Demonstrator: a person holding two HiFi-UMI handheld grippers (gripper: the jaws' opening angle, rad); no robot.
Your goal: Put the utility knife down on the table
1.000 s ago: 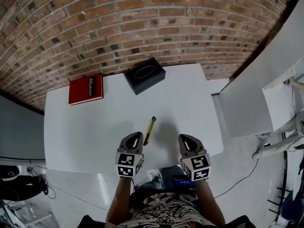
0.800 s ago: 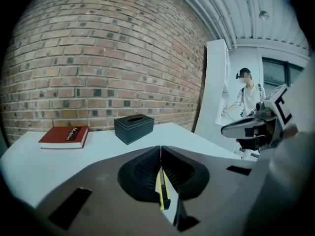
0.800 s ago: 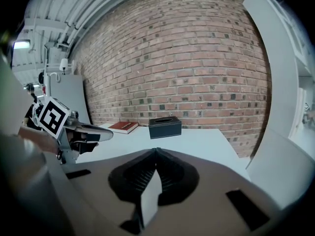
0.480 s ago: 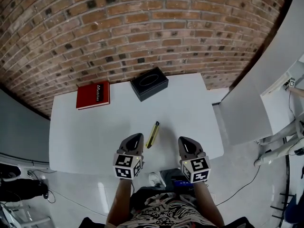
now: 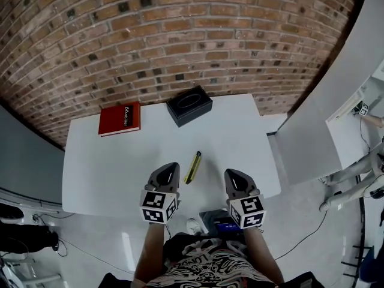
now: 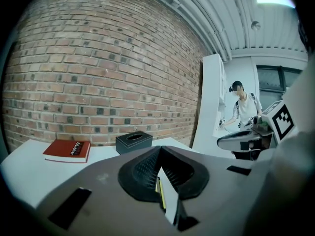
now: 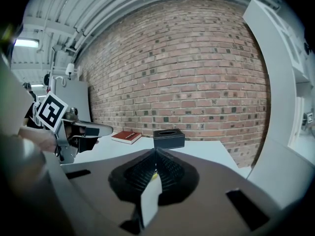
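Note:
The utility knife (image 5: pixel 192 167), yellow and black, lies flat on the white table (image 5: pixel 108 167) near its front edge, between my two grippers and touched by neither. My left gripper (image 5: pixel 172 167) sits just left of the knife's near end, shut and empty. My right gripper (image 5: pixel 231 174) is a hand's width to the knife's right, also shut and empty. In the left gripper view a yellow sliver of the knife (image 6: pixel 160 192) shows below the closed jaws. The right gripper view shows only a small yellow speck of the knife (image 7: pixel 153 176).
A red book (image 5: pixel 120 119) lies at the table's back left and a black tissue box (image 5: pixel 189 105) at the back middle, both against the brick wall. A white panel (image 5: pixel 306 143) stands off the table's right side. A person (image 6: pixel 242 107) stands far off.
The head camera has shifted, so the table sits a little lower and to the right in view. Both grippers stay shut near the front edge, and the knife lies still.

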